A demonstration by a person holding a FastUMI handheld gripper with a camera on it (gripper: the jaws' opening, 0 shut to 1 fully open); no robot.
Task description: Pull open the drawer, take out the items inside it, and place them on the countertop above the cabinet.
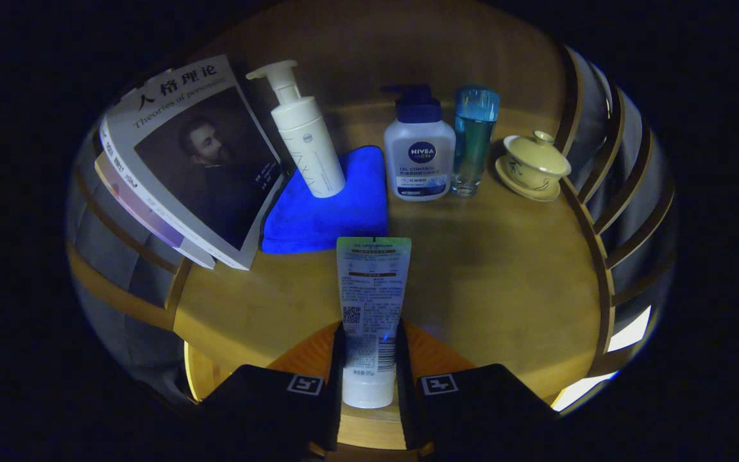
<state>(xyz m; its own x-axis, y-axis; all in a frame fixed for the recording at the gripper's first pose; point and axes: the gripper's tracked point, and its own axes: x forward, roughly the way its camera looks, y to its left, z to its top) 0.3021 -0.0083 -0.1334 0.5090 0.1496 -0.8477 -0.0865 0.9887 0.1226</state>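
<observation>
Gripper view: the gripper is clamped on one tube, a finger pressing each side of its lower part near the cap. The tube's long axis runs straight ahead along the fingers: the white cap end sits back between the fingers, and the flat crimped end points forward, away from the gripper, toward the things at the back. Its printed back side faces the camera. The tube sits over the wooden surface; whether it touches the wood or is held just above it cannot be told.

Beyond the tube's crimped end lies one blue cloth, folded flat on the surface. One white pump bottle stands on the cloth, leaning a little in this fisheye view. To the left of the cloth are books, at least two, stacked and propped at a tilt, the top cover facing the camera. To the right of the cloth stands one white bottle with a dark pump, upright, and just beside it one clear blue bottle, also upright. Farther right sits one lidded cup on a saucer, near the slatted rail that edges the surface.
</observation>
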